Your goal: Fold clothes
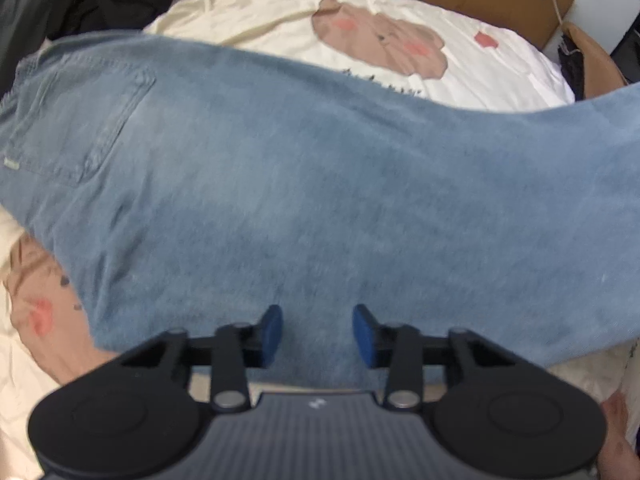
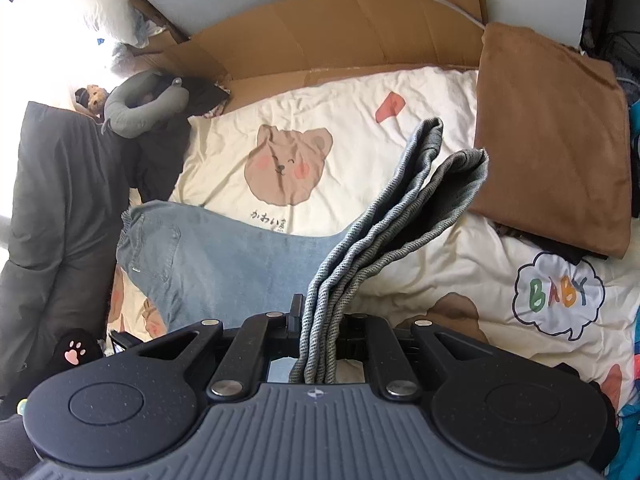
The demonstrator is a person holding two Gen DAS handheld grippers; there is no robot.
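Light blue jeans (image 1: 304, 184) lie spread across the bed, back pocket at the left. My left gripper (image 1: 318, 334) hovers just over the near part of the denim, open, with nothing between its blue pads (image 1: 272, 330). In the right wrist view the same jeans (image 2: 224, 264) stretch from the waistband at the left toward me. My right gripper (image 2: 320, 322) is shut on the bunched leg ends (image 2: 404, 216), which rise away from it with the paler inside of the fabric showing. Its fingertips are hidden by the cloth.
The cream bedsheet (image 2: 360, 104) carries bear prints and a "BABY" cloud. A folded brown blanket (image 2: 552, 136) lies at the right, dark clothes (image 2: 60, 208) and a grey neck pillow (image 2: 140, 108) at the left, and cardboard (image 2: 340, 28) lines the far edge.
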